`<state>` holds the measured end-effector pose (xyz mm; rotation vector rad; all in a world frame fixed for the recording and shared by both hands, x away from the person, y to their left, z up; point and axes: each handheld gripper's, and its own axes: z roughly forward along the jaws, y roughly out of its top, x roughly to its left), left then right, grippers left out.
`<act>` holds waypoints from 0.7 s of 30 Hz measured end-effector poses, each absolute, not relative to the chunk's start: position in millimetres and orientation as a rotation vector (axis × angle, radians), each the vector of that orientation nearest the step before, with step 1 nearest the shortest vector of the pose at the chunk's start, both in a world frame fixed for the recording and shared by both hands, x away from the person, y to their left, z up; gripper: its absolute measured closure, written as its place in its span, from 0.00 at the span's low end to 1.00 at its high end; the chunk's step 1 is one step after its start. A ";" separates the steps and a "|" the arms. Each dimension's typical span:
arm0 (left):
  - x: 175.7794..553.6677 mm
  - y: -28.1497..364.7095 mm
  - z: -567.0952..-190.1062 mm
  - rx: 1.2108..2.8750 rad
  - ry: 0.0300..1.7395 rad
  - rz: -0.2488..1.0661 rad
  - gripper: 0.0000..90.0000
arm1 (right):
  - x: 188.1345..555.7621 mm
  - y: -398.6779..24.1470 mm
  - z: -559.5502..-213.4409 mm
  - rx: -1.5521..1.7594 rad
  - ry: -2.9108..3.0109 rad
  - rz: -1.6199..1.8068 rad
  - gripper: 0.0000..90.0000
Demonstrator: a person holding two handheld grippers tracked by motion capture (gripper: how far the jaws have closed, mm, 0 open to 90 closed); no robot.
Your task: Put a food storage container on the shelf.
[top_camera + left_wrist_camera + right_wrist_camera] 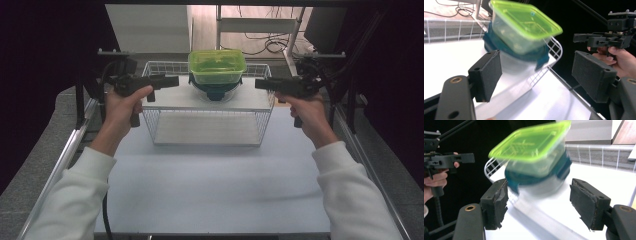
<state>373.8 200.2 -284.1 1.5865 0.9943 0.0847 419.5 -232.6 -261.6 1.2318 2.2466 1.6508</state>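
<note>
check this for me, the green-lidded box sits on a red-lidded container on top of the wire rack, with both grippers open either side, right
Not quite: the container under the green-lidded box has a dark teal lid, not red, as the left gripper view shows. The rest holds: the pair sits on top of the wire rack, with the left gripper and right gripper open either side.

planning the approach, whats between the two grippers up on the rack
In the high view, the green-lidded container, stacked on a blue-lidded one, sits between left gripper and right gripper.
</note>
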 end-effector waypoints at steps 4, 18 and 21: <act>345.9 205.8 -309.9 1.567 0.981 0.060 0.27 | 390.0 -242.0 -278.9 1.195 2.267 1.641 0.33; 275.8 201.1 -413.6 1.663 1.031 0.059 0.30 | 323.8 -271.2 -371.3 1.126 2.332 1.500 0.31; 266.0 191.8 -431.3 1.729 1.042 0.075 0.30 | 314.3 -275.4 -394.0 1.152 2.353 1.449 0.31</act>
